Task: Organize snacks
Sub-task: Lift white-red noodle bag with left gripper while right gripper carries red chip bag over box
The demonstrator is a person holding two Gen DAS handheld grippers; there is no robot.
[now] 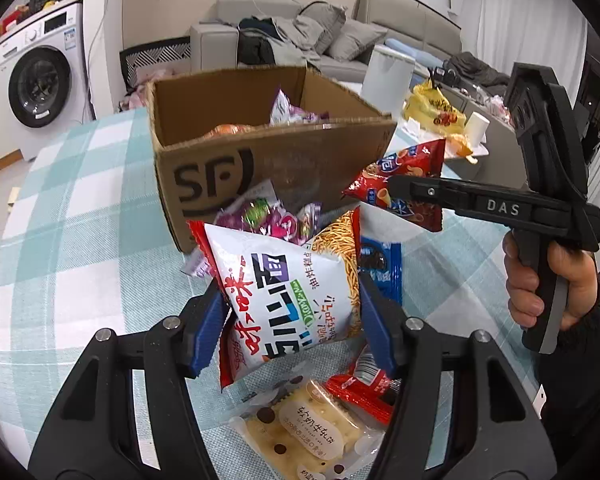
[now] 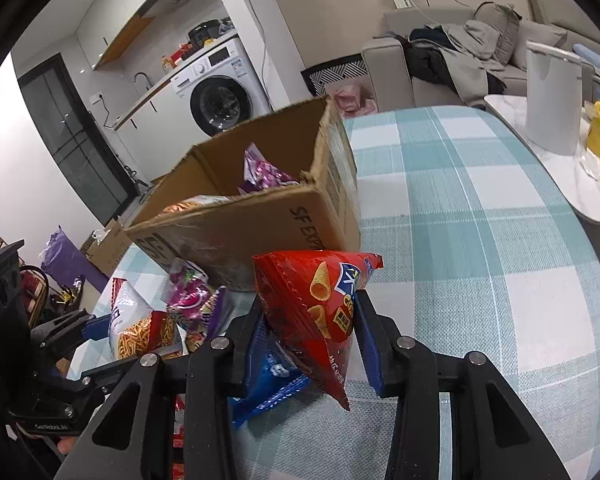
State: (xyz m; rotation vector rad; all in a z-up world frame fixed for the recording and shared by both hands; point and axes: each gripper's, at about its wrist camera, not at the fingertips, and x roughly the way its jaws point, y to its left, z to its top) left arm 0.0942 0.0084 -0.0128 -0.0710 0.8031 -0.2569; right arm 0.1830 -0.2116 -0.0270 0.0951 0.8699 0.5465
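Here the left gripper (image 1: 292,312) is clamped on a noodle bag (image 1: 284,292), lifted over the loose snacks before the box (image 1: 260,152); the right gripper (image 2: 312,336) pinches a red cone-snack bag (image 2: 320,312) near the box's right front corner. Both bags should probably clear the rim before release, one at a time. The box reads "SF", the right gripper "DAS".
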